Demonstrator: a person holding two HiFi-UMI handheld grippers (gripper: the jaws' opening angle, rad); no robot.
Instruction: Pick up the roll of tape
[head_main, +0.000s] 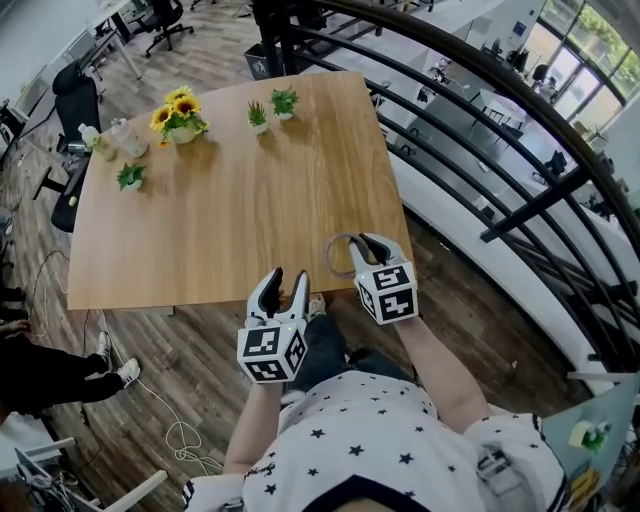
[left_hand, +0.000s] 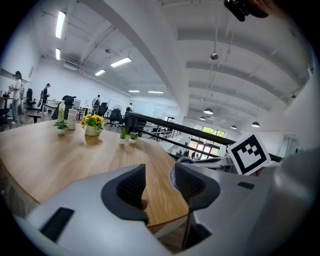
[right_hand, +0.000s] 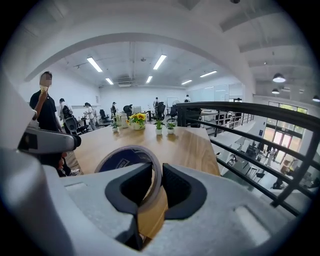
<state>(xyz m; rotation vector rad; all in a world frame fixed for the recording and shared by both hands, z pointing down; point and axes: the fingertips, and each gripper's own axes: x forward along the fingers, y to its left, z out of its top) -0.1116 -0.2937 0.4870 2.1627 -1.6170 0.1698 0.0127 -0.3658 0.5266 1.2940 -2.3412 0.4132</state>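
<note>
While the right gripper (right_hand: 157, 176) pinches the tape's (right_hand: 126, 158) thin wall between its fingers (right_hand: 181, 189), the roll is held over the near right corner of the counter (head_main: 240, 200). The left gripper (head_main: 285, 286) is just left of it, off the near edge, fingers spread with nothing between them.

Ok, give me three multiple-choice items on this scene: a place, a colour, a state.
1. Where is the tape? A) flat mid-table B) in the right gripper C) on the floor
2. The flowers are: A) red B) white C) yellow
3. The left gripper is: A) open, empty B) shut on the tape C) shut on a plant
Answers: B, its jaws pinch it; C, yellow blooms in the pot; A, only table shows between its jaws.
</note>
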